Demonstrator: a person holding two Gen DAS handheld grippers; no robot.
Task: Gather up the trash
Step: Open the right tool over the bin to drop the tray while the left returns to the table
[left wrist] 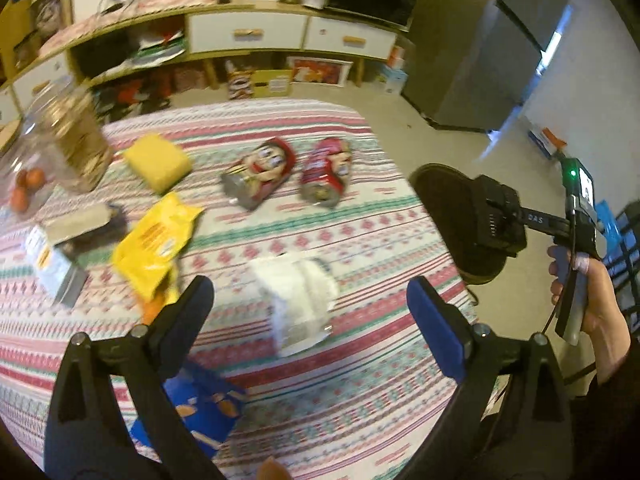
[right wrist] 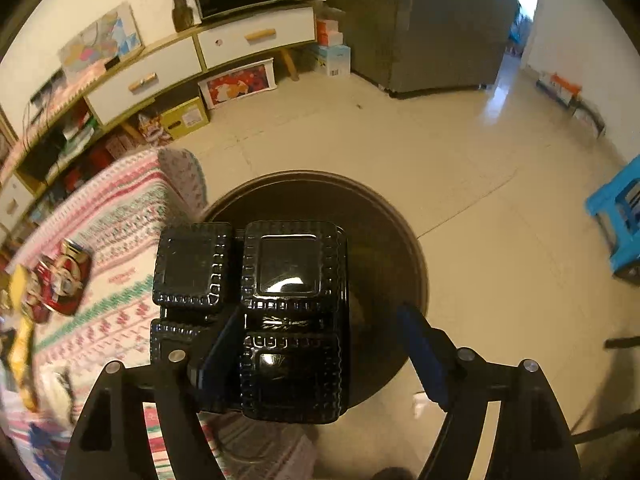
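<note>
The black plastic tray, the ridged takeout kind with square compartments, sits in the middle of the right wrist view, right over the dark round bin on the floor just beside the table edge; the right gripper has its blue-padded tongs apart, one pad overlapping the tray's left part and the other well clear on the right, so nothing looks clamped, though whether the left pad touches the tray can't be told; in the left wrist view the same tray shows at right centre over the bin, with a person's hand on the handle of that gripper; the left gripper is spread wide at the bottom of its frame, nothing between the tongs, hovering above the striped tablecloth; directly between its fingertips, down on the cloth, lies a crumpled clear-and-white wrapper, blurry; further up the frame two crushed red cartoon cans lie side by side; left of them a yellow sponge, and below that a yellow snack bag; a blue packet sits at bottom left near the left tong; a clear jar and some small boxes crowd the far left; a white-drawered cabinet runs along the top, a grey fridge at upper right
</note>
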